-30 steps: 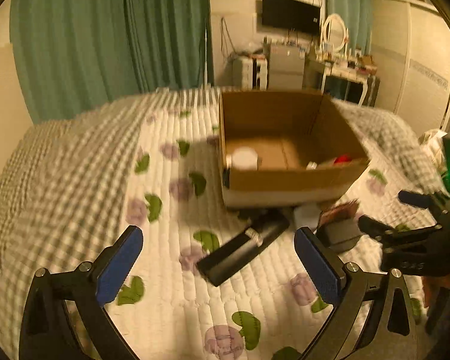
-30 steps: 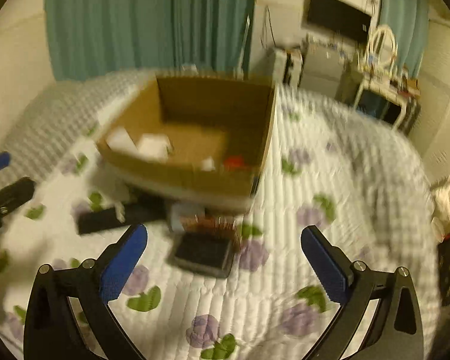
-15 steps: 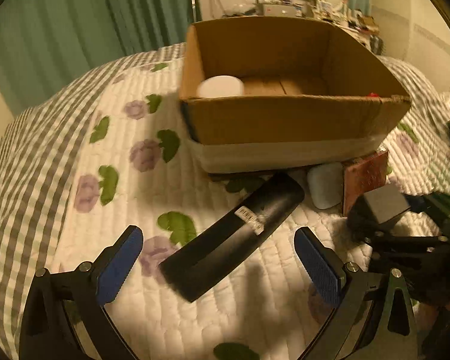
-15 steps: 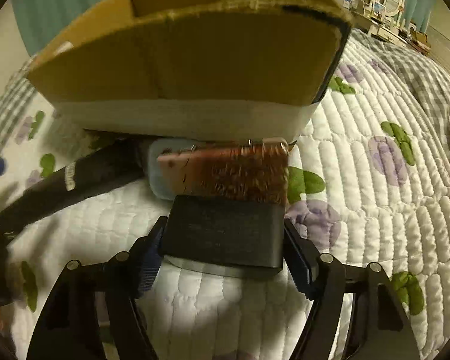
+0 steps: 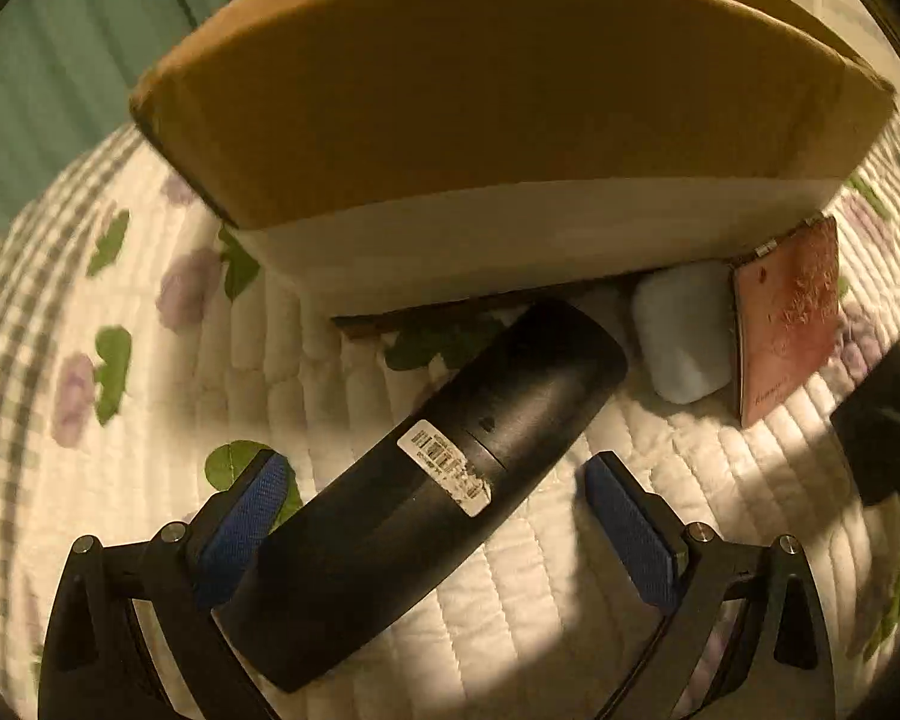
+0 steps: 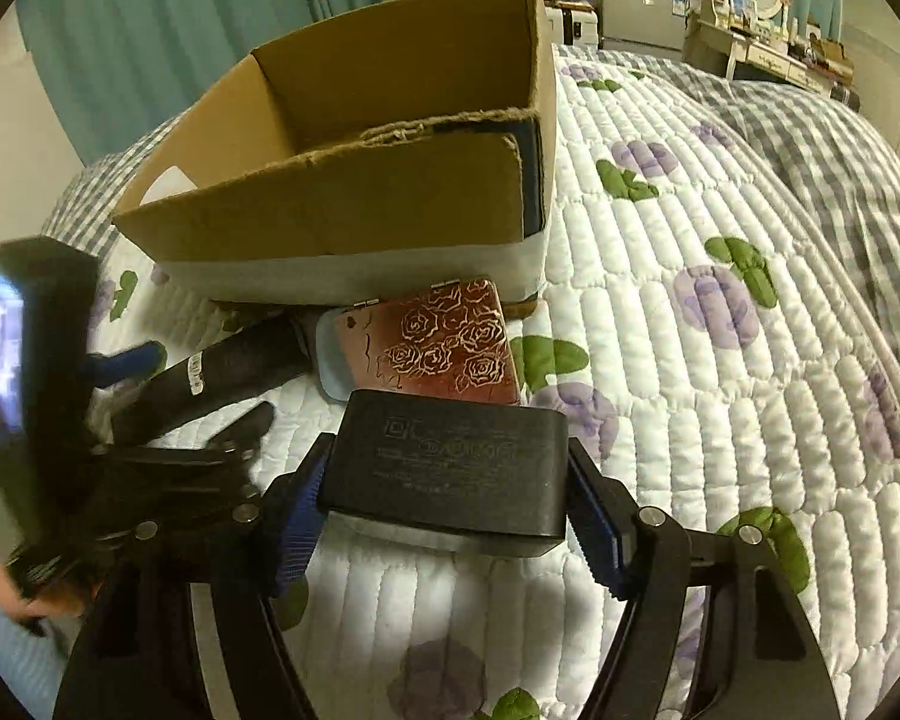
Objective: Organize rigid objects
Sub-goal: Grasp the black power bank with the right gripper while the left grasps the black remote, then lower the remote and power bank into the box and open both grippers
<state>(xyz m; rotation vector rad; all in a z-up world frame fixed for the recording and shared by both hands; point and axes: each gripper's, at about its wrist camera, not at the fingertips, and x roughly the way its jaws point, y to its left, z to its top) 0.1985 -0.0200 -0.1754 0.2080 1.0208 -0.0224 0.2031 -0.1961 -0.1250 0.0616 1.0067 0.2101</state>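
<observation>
A long black remote-like device (image 5: pixel 438 474) with a barcode sticker lies on the quilt, between the blue pads of my open left gripper (image 5: pixel 438 516); the left pad is near its side, the right pad stands apart. It also shows in the right wrist view (image 6: pixel 222 372). My right gripper (image 6: pixel 444 498) is shut on a black power adapter (image 6: pixel 450 468), held just above the quilt. A red rose-patterned case (image 6: pixel 438 348) and a white case (image 5: pixel 684 336) lie against the cardboard box (image 5: pixel 498 102).
The open cardboard box (image 6: pixel 354 204) sits on the quilted bed (image 6: pixel 720 330) with a white item inside. Green curtains hang behind. A desk and shelves stand at the far right. The left gripper (image 6: pixel 150 456) shows at left in the right wrist view.
My left gripper has dropped down around the black device. My right gripper has closed on the adapter and lifted it slightly back from the box.
</observation>
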